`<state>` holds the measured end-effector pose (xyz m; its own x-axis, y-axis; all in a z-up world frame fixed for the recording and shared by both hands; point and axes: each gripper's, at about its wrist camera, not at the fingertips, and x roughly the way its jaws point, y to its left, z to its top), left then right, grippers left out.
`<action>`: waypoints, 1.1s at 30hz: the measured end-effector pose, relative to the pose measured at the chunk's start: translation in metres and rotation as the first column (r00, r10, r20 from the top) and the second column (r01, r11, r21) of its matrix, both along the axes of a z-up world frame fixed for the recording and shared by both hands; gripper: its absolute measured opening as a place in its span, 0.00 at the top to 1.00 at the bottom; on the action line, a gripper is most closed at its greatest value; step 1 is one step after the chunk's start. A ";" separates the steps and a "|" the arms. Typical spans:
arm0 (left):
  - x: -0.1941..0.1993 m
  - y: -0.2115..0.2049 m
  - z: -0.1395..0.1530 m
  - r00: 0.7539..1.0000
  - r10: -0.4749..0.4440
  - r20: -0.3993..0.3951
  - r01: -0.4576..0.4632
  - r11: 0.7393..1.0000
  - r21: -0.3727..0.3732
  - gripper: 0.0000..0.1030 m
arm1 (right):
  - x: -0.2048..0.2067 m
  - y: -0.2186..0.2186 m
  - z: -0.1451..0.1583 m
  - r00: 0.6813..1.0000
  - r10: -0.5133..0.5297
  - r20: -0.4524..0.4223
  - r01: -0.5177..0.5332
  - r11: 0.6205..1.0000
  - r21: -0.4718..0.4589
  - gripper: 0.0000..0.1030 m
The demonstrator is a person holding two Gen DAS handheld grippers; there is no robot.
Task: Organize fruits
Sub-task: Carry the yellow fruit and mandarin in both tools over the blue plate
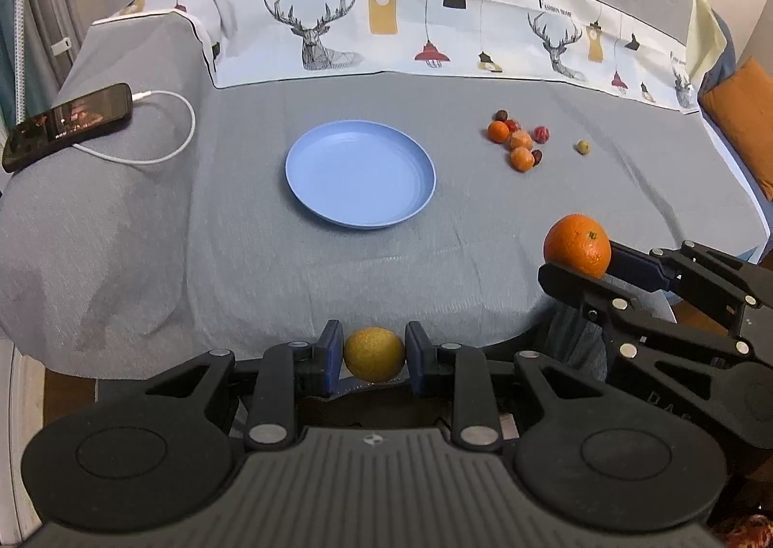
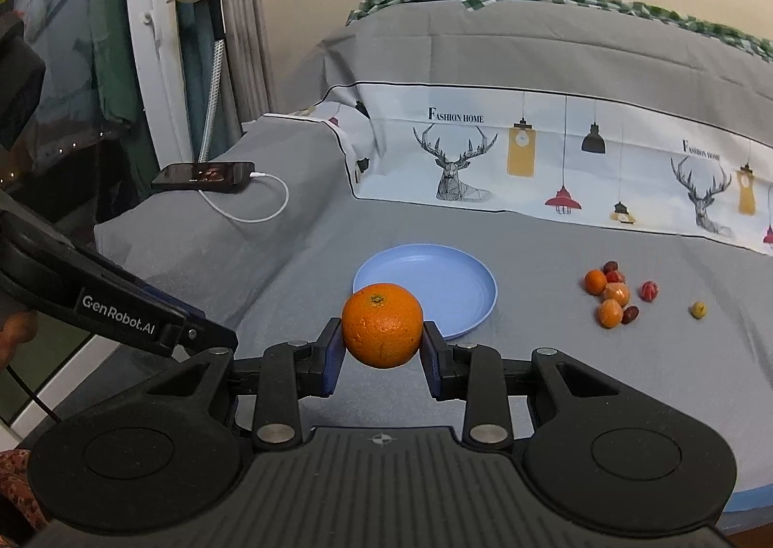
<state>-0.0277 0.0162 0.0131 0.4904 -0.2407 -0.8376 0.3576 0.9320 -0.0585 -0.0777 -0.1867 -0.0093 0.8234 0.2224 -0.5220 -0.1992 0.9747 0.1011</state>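
My left gripper (image 1: 374,357) is shut on a yellow-green citrus fruit (image 1: 374,353), held at the near edge of the grey bed. My right gripper (image 2: 381,345) is shut on a large orange (image 2: 382,324); it also shows in the left wrist view (image 1: 577,246) at the right. An empty blue plate (image 1: 360,173) lies on the bed ahead, and shows in the right wrist view (image 2: 435,277) just beyond the orange. A cluster of small fruits (image 1: 517,139), oranges and dark red ones, lies right of the plate, with one small yellowish fruit (image 1: 583,147) apart. The cluster also shows in the right wrist view (image 2: 613,294).
A phone (image 1: 67,125) on a white charging cable (image 1: 169,132) lies on the raised left pillow. A printed deer-pattern sheet band (image 1: 435,31) runs across the back. An orange cushion (image 1: 744,122) sits far right. A phone stand (image 2: 212,64) rises at the left.
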 end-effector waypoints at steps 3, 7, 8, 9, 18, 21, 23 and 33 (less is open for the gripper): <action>0.007 0.001 -0.001 1.000 0.010 -0.005 -0.010 1.000 0.004 0.71 | 0.005 0.003 -0.002 1.000 0.004 -0.011 -0.004 1.000 -0.015 0.66; 0.023 0.002 -0.001 1.000 0.028 -0.011 -0.028 1.000 -0.003 0.71 | 0.014 0.006 -0.007 0.999 0.008 -0.040 -0.009 1.000 -0.025 0.66; 0.028 0.002 -0.001 0.999 0.031 -0.007 -0.031 1.000 0.000 0.71 | 0.017 0.006 -0.008 0.999 0.009 -0.049 -0.010 1.000 -0.025 0.66; 0.034 0.001 -0.001 0.999 0.034 -0.004 -0.034 0.999 0.004 0.71 | 0.022 0.005 -0.010 0.998 0.006 -0.060 -0.008 1.000 -0.024 0.66; 0.099 -0.020 -0.015 0.999 0.028 -0.021 -0.027 0.999 0.026 0.71 | 0.076 -0.004 -0.028 0.991 -0.020 -0.133 0.019 1.000 -0.007 0.66; 0.125 -0.031 -0.027 0.999 0.024 -0.037 -0.022 0.999 0.048 0.71 | 0.100 -0.006 -0.035 0.988 -0.022 -0.150 0.021 1.000 -0.004 0.66; 0.145 -0.038 -0.037 0.998 0.031 -0.050 -0.028 0.998 0.064 0.71 | 0.118 -0.006 -0.042 0.987 -0.019 -0.162 0.017 1.000 -0.010 0.66; 0.226 -0.057 -0.099 0.995 0.044 -0.092 -0.035 0.995 0.094 0.71 | 0.198 -0.005 -0.096 0.971 -0.028 -0.237 0.012 0.998 -0.065 0.66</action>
<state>0.1987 -0.0409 -0.0863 0.4162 -0.1424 -0.8980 0.3174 0.9483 -0.0032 0.1204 -0.1915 -0.1050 0.6783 0.1676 -0.7154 -0.1574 0.9842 0.0814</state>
